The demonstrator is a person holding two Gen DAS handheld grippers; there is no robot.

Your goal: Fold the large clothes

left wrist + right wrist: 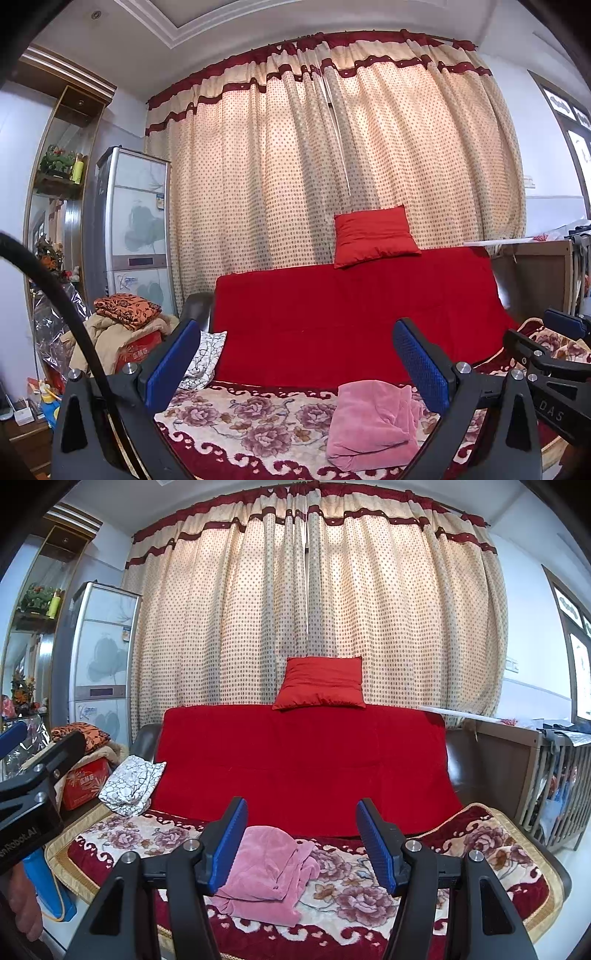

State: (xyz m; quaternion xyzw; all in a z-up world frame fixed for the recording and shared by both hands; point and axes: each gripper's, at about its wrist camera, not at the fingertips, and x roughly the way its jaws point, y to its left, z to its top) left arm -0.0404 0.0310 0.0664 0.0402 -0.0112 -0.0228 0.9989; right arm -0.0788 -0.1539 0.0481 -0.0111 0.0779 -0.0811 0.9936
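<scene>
A pink fleece garment [373, 424] lies bunched and roughly folded on the floral blanket [236, 417] covering the sofa seat; it also shows in the right wrist view [266, 875]. My left gripper [295, 358] is open and empty, held above and in front of the seat, left of the garment. My right gripper [301, 838] is open and empty, hovering just above the garment's right side. The right gripper's body shows at the right edge of the left wrist view [554, 354]; the left gripper's body shows at the left edge of the right wrist view [33, 786].
The sofa back has a red cover [303, 760] with a red cushion [321, 683] on top. A white patterned cloth [131, 779] lies at the seat's left end. A clothes pile and red box [125, 332] stand left; a wooden crib [554, 775] stands right. Dotted curtains [314, 609] hang behind.
</scene>
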